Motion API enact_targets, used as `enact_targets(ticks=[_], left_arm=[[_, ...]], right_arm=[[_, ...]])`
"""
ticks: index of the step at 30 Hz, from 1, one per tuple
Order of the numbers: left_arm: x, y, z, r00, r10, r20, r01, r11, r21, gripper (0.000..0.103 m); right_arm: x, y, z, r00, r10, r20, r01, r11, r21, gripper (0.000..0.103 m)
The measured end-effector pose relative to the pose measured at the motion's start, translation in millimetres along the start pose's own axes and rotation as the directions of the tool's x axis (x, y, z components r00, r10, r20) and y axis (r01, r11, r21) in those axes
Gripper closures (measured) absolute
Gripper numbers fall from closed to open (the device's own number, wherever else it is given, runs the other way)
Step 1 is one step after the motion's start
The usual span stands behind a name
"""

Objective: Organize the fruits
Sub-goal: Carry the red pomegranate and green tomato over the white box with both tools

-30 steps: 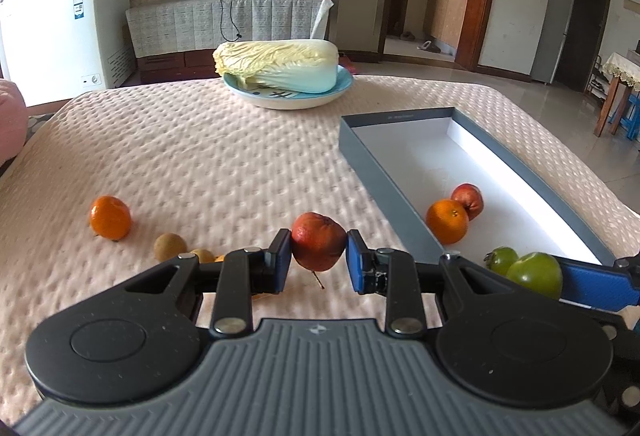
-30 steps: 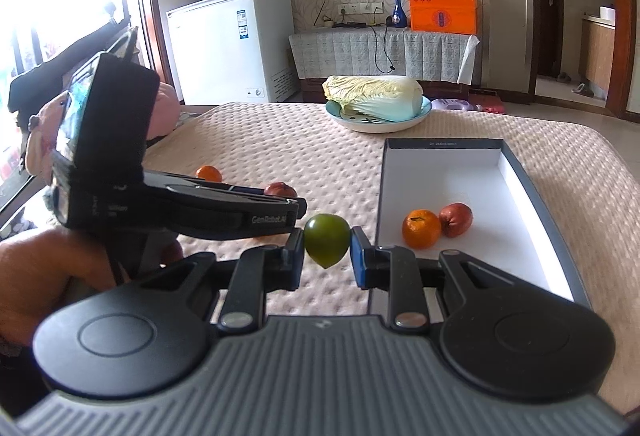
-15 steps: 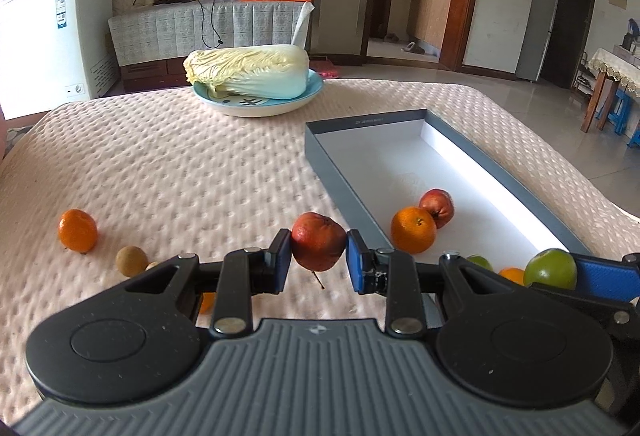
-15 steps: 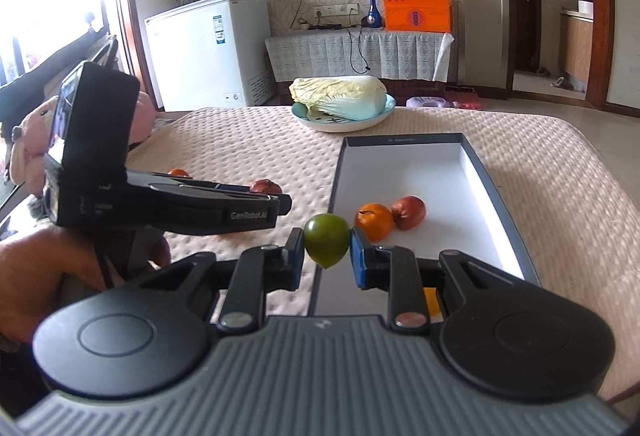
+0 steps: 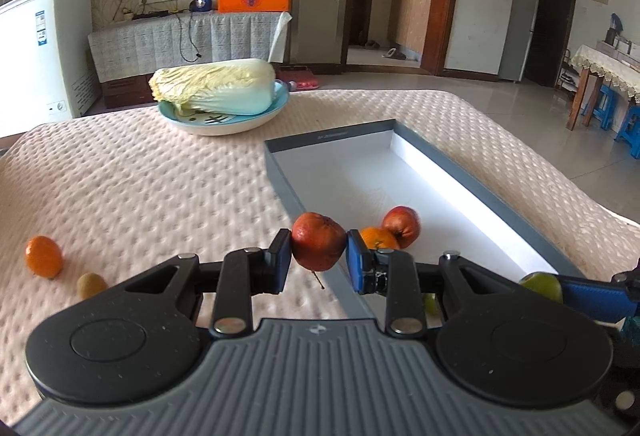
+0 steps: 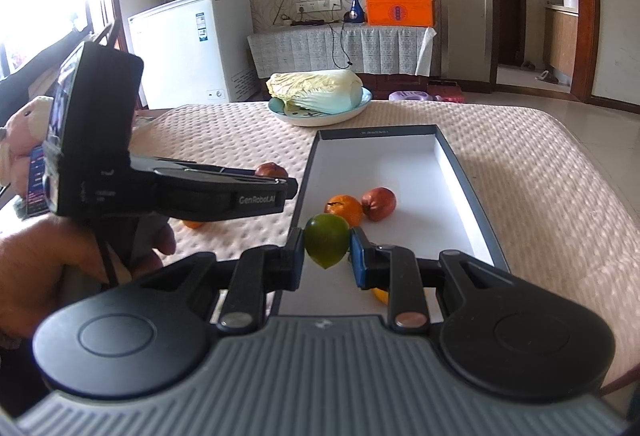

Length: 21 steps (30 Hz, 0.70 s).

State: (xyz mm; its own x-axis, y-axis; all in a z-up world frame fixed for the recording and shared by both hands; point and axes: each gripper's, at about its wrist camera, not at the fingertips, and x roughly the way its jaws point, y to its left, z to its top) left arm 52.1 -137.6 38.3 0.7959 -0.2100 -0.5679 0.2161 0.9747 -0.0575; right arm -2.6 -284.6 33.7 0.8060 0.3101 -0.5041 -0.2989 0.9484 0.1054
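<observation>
As both fruits near the grey box (image 5: 476, 178), the left gripper (image 5: 319, 260) clamps a red apple (image 5: 318, 246) at its rim, the right gripper (image 6: 327, 251) a green fruit (image 6: 327, 240) above it; release comes next.

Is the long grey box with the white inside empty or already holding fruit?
Already holding fruit: the long grey box has an orange and a red fruit on its white floor, touching each other.

At frame centre the left tool (image 5: 319, 258) pinches a wrinkled red apple (image 5: 318, 246) over the near wall of a long grey, white-lined cardboard box (image 5: 486, 188). Inside it a round orange (image 5: 378, 238) touches a second red apple (image 5: 403, 227). At far left another orange (image 5: 43, 256) lies on the counter (image 5: 140, 188).
</observation>
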Motion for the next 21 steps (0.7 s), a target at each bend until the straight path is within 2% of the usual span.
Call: enact_targets(ticks=[21], left_arm=[[48.6,-42.9,15.3,0.996,-0.083,-0.034,0.084,0.995,0.053,0.069]], right_arm=[[-2.8,-14.8,-3.5,0.999,-0.028,-0.016,0.028,0.999,0.018,0.075]])
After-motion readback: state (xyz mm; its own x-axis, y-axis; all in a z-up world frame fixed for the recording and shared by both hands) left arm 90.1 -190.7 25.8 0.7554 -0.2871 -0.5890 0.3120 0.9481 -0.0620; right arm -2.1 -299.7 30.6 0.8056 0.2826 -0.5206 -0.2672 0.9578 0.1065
